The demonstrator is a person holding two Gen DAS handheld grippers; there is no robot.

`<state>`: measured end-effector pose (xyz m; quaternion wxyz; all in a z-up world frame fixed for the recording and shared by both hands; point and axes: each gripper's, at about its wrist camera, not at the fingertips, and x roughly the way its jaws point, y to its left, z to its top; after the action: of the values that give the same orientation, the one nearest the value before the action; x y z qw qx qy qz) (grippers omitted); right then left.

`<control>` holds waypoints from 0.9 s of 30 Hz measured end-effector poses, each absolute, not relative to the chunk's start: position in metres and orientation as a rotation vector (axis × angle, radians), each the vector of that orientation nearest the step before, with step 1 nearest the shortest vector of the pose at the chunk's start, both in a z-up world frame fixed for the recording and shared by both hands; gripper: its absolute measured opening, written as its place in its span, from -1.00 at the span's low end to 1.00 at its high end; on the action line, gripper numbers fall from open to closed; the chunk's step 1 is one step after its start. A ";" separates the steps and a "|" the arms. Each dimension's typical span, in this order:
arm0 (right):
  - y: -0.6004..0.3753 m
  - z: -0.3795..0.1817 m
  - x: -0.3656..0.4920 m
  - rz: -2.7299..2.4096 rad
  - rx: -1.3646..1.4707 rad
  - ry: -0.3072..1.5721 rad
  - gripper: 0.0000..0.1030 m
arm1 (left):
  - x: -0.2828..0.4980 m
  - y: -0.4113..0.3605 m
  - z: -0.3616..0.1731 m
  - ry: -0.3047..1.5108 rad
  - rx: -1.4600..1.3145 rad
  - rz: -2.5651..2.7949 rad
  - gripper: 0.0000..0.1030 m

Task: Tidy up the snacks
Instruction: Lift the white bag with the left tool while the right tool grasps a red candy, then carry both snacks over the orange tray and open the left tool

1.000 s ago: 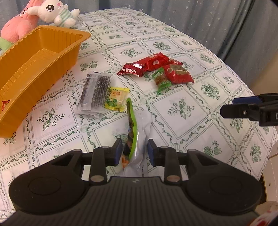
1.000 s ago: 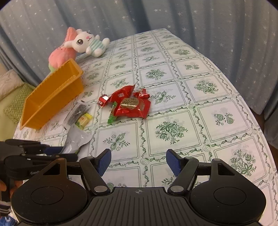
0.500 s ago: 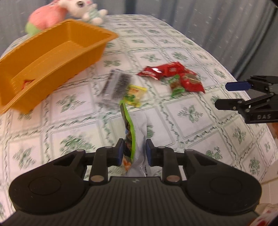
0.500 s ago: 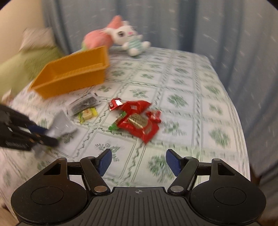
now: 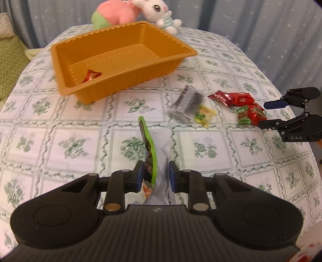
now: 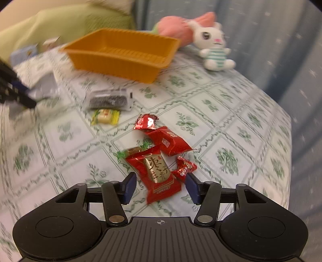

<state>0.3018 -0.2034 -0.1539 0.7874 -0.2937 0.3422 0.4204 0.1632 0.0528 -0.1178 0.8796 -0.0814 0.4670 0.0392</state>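
Note:
My left gripper [image 5: 155, 177] is shut on a green-and-silver snack pouch [image 5: 156, 153], held above the tablecloth and facing the orange tray [image 5: 124, 30], which holds one red snack [image 5: 91, 75]. My right gripper [image 6: 161, 186] hangs over a pile of red snacks; its jaws are closing, and the big red packet [image 6: 158, 173] lies between them, the pads apart from it. Beside it lie a second red packet [image 6: 168, 141], small red candies [image 6: 184, 168] and a green-wrapped candy [image 5: 243, 116]. A dark seed packet [image 6: 110, 99] and a yellow candy [image 6: 105, 116] lie nearer the tray.
A white plush rabbit [image 6: 214, 48] and a pink plush [image 5: 114, 12] sit behind the tray. The table edge curves away on the right, with blue curtain [image 6: 271, 30] beyond. A green cushion [image 6: 66, 22] lies past the tray's far side.
My left gripper has carried the pouch up and swung round to face the tray. My right gripper has rolled, come down over the red pile, and its jaws have narrowed.

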 end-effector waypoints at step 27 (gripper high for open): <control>-0.197 -0.132 0.281 0.944 -0.389 0.873 -0.50 | 0.151 0.048 -0.088 0.916 -0.195 0.107 -0.55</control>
<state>0.2806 -0.1974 -0.1316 0.7829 -0.1803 0.4043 0.4371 0.1508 0.0479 -0.0881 0.8910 -0.0939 0.4412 0.0518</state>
